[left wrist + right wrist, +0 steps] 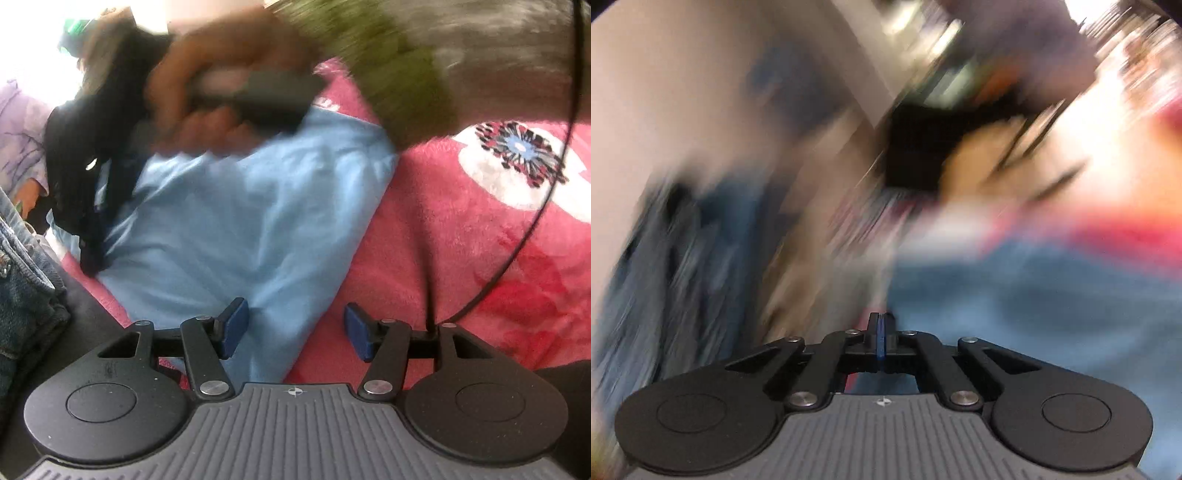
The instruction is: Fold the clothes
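A light blue garment (236,229) lies spread on a pink-red blanket (461,258). My left gripper (295,330) is open and empty, its blue pads (232,328) just above the garment's near corner. In the left wrist view, a hand holds the right gripper's dark body (273,99) over the garment's far end, beside a dark hanging garment (88,158). In the right wrist view, my right gripper (881,338) has its pads pressed together with nothing visible between them. That view is heavily blurred; blue cloth (1034,302) shows to its right.
Folded blue jeans (26,295) lie at the left edge. A lilac cloth (18,133) is at the far left. A black cable (532,206) runs across the blanket on the right. The blanket has a white flower pattern (517,162).
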The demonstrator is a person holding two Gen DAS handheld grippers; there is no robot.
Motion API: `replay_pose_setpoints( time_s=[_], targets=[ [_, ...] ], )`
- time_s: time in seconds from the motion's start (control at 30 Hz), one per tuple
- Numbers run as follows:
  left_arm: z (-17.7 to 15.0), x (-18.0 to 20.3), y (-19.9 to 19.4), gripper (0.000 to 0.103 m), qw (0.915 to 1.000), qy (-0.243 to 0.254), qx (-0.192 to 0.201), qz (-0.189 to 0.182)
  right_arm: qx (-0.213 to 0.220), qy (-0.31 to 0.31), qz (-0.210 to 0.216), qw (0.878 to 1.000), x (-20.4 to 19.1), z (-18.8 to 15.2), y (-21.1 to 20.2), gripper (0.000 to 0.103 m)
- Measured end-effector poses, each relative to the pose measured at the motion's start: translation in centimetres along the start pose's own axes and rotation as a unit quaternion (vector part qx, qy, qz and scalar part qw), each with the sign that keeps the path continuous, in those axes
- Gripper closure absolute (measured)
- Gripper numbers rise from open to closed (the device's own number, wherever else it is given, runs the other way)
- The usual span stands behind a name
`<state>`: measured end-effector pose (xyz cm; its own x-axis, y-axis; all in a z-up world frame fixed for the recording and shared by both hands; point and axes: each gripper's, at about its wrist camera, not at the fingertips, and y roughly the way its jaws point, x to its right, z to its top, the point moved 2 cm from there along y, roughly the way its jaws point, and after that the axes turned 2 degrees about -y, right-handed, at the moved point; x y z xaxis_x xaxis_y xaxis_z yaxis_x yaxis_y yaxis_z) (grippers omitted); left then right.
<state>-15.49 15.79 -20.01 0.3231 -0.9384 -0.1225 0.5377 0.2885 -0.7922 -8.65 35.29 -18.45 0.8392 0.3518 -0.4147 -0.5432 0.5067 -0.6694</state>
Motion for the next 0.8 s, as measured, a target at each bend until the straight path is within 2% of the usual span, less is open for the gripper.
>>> replay_pose_setpoints(
  time_s=[0.07,0.17,0.23,0.3,0.33,0.4,0.47,0.5,0.53,0.57,0.63,0.67,0.77,0.8],
  targets=[
    [0.1,0.2,-0.3,0.046,1.0000,0.001,-0.004,0.002,0.085,0.019,-0.052,0.995,0.3,1.4,-1.3,0.092],
    [0.3,0.3,-0.7,0.046,1.0000,-0.001,-0.008,0.003,0.108,0.032,-0.023,0.993,0.4,0.8,-5.0,0.089],
    [0.5,0.3,-0.9,0.046,0.9999,0.002,-0.010,0.002,0.104,0.023,-0.003,0.994,0.8,-0.7,-8.1,0.087],
    [0.4,0.3,-1.3,0.046,0.9999,0.004,-0.010,0.003,0.059,0.014,0.017,0.998,1.4,-2.1,-9.1,0.081],
    [0.2,0.3,-1.5,0.046,0.9999,0.006,-0.008,0.005,0.036,0.009,0.026,0.999,1.7,-2.8,-9.7,0.072],
    [-0.2,0.2,-2.1,0.046,0.9999,0.008,-0.005,0.010,-0.011,0.000,0.045,0.999,2.3,-4.2,-10.8,0.070],
    [-0.8,0.8,-2.3,0.046,0.9999,0.000,-0.011,0.004,-0.027,0.033,-0.038,0.998,5.2,-4.1,-9.3,0.071],
    [-0.7,0.8,-1.9,0.045,0.9999,0.002,-0.013,0.005,-0.018,0.055,-0.079,0.995,6.8,-3.6,-8.5,0.074],
    [-0.6,0.7,-1.5,0.045,0.9999,0.003,-0.014,0.005,0.021,0.086,-0.112,0.990,8.1,-3.0,-8.6,0.079],
    [-0.6,0.6,-1.5,0.045,0.9999,-0.001,-0.015,0.006,0.059,0.117,-0.144,0.981,9.4,-2.4,-8.8,0.079],
    [-0.7,0.5,-1.5,0.045,0.9998,-0.009,-0.017,0.006,0.139,0.167,-0.181,0.959,10.6,-1.8,-10.7,0.076],
    [-0.7,0.5,-1.6,0.045,0.9998,-0.012,-0.018,0.007,0.167,0.170,-0.199,0.951,10.5,-1.5,-11.7,0.074],
    [-0.6,0.4,-1.8,0.045,0.9995,-0.021,-0.021,0.004,0.179,0.118,-0.166,0.963,8.5,-2.0,-14.4,0.074],
    [-0.6,0.4,-1.9,0.045,0.9995,-0.025,-0.022,0.002,0.160,0.095,-0.135,0.973,7.8,-2.6,-14.9,0.074]
  ],
)
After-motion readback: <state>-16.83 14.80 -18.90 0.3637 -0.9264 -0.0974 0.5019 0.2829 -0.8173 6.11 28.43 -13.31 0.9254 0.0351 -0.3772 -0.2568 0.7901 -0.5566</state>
